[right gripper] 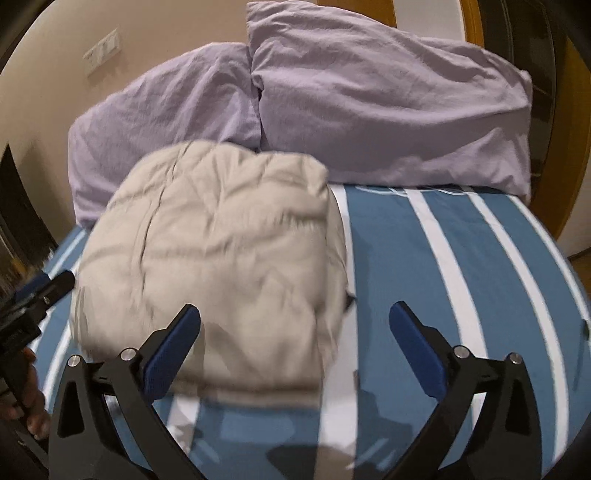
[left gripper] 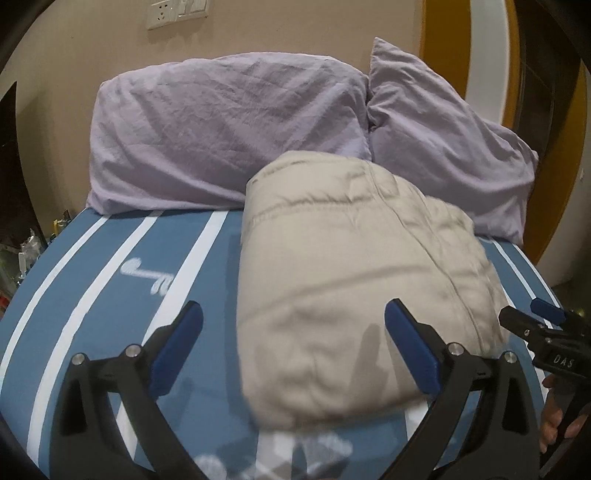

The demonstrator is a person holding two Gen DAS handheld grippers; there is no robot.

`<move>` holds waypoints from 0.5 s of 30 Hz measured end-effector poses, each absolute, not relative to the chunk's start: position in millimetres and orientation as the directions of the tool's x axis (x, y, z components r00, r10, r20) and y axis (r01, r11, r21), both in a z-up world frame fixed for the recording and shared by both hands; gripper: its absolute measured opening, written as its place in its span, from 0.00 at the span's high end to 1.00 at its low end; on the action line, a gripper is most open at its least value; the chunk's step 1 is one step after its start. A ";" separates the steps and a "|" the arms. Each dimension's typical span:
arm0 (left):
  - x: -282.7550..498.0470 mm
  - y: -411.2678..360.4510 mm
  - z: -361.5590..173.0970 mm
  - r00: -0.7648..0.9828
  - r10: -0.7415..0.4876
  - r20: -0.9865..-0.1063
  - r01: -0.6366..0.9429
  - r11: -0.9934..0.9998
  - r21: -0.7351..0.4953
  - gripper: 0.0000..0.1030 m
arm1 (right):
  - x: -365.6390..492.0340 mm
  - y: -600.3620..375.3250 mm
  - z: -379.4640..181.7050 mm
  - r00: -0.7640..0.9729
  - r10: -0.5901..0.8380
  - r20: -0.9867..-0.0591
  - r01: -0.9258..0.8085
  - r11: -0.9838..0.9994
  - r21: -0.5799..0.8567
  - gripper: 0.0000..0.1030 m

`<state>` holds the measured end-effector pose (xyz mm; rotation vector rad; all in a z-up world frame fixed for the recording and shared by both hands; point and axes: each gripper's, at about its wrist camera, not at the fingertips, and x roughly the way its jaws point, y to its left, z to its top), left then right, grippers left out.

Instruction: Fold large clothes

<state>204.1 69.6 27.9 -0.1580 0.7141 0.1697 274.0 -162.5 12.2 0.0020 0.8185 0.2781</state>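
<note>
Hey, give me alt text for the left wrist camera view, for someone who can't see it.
A folded beige padded garment lies on a blue bed sheet with white stripes, its far edge against two lilac pillows by the wall. The left gripper hangs open in front of it, holding nothing. The right gripper shows at the right edge.

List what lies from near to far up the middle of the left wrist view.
Blue-and-white striped bedspread → folded beige garment → lilac pillows → beige wall.
</note>
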 end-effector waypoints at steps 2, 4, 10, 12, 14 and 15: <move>192.1 67.8 27.7 0.741 0.092 -0.665 -0.203 0.975 -0.092 0.04 | 255.3 -160.9 14.3 0.654 0.234 -0.719 -0.260 0.962 0.077 0.01; 177.9 65.0 26.8 0.738 0.084 -0.670 -0.197 0.976 -0.095 0.04 | 238.4 -159.4 15.2 0.648 0.246 -0.720 -0.283 0.957 0.073 0.01; 145.9 60.5 28.0 0.742 0.061 -0.668 -0.184 0.976 -0.115 0.04 | 214.2 -154.1 11.0 0.588 0.271 -0.762 -0.321 0.943 0.087 0.01; 139.4 60.6 29.1 0.741 0.056 -0.669 -0.183 0.976 -0.121 0.04 | 208.5 -152.1 11.8 0.580 0.275 -0.766 -0.329 0.940 0.089 0.01; 134.7 60.8 30.7 0.740 0.048 -0.671 -0.181 0.975 -0.130 0.04 | 203.2 -151.4 15.2 0.574 0.282 -0.769 -0.334 0.938 0.095 0.01; 131.7 61.0 32.2 0.738 0.040 -0.673 -0.179 0.974 -0.138 0.04 | 201.3 -151.6 17.9 0.571 0.284 -0.771 -0.333 0.938 0.099 0.01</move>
